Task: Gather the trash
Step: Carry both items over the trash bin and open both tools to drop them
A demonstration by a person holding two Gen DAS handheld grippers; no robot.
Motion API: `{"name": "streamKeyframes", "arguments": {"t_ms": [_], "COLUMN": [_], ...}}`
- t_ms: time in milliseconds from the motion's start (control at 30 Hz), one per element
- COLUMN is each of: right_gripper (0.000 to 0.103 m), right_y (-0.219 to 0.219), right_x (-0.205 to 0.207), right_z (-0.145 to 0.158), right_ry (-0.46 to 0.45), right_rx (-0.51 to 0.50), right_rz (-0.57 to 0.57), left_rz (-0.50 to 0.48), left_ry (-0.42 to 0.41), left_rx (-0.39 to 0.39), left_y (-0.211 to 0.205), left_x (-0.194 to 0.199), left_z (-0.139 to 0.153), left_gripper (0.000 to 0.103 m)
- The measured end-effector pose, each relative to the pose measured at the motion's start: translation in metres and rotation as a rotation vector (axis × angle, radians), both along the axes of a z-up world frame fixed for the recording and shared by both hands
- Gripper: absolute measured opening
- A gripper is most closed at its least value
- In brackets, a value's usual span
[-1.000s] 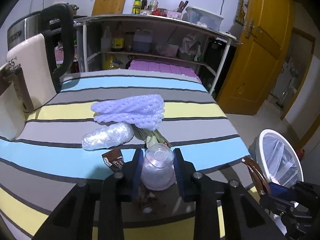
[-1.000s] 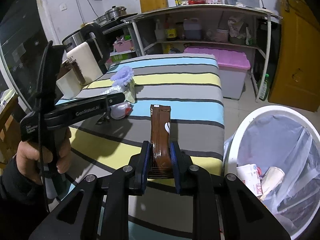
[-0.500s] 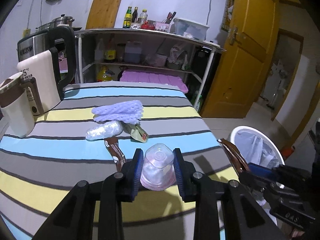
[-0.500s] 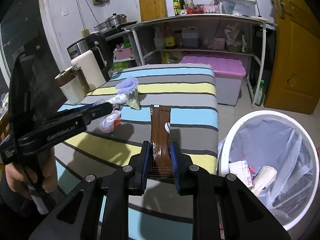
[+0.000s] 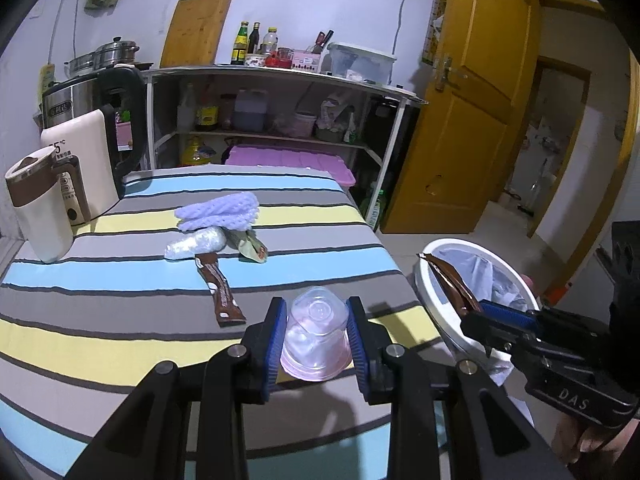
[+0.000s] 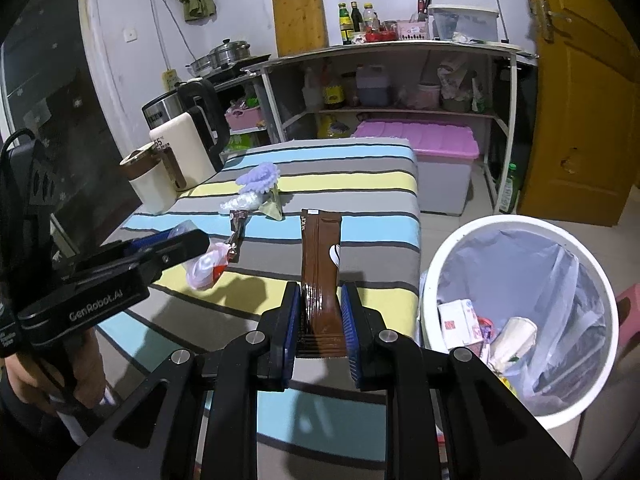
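My left gripper [image 5: 317,334] is shut on a clear plastic cup [image 5: 316,336] with pink inside, held above the striped table's near right part. It shows from the side in the right wrist view [image 6: 206,266]. My right gripper [image 6: 320,320] is shut on a long brown wrapper [image 6: 321,256], held beside the white trash bin [image 6: 516,320]; the wrapper also shows in the left wrist view [image 5: 450,280] over the bin's rim [image 5: 428,280]. On the table lie a brown wrapper [image 5: 218,290], a purple foam net [image 5: 218,212], a clear crumpled bag [image 5: 196,242] and a green packet [image 5: 252,246].
A white kettle [image 5: 86,168] and a cream mug [image 5: 38,204] stand at the table's [image 5: 100,320] far left. A metal shelf [image 5: 280,120] with bottles and a pink storage box [image 6: 420,140] stands behind. An orange door [image 5: 472,120] is at the right. The bin holds paper trash [image 6: 456,320].
Both grippers have pulled back from the table and risen. The left gripper has lifted the cup away from the trash pile. The right gripper with its wrapper has moved nearer the bin.
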State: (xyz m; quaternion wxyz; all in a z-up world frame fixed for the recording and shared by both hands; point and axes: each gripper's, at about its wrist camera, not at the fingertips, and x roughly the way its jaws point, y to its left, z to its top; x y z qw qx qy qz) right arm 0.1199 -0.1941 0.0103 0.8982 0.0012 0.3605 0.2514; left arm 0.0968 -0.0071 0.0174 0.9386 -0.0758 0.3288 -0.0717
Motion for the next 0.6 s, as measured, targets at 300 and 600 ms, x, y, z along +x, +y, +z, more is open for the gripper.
{"name": "streamKeyframes", "arguments": {"t_ms": [300,600], "right_gripper": [0.022,0.022], "right_y": [-0.007,-0.031], "right_x": [-0.004,-0.002], "right_z": [0.001,-0.003], "right_ry": [-0.003,0.007], "right_rx": [0.003,0.007], "right_rz": [-0.02,-0.089], "left_rz": [-0.037,-0.101], "left_ry": [0.001,-0.006], "left_rx": [0.002,0.006], "left_y": [-0.012,-0.039], "left_x": [-0.003,0.01], "left_z": [0.002,0.005], "left_gripper": [0.031,0.031]}}
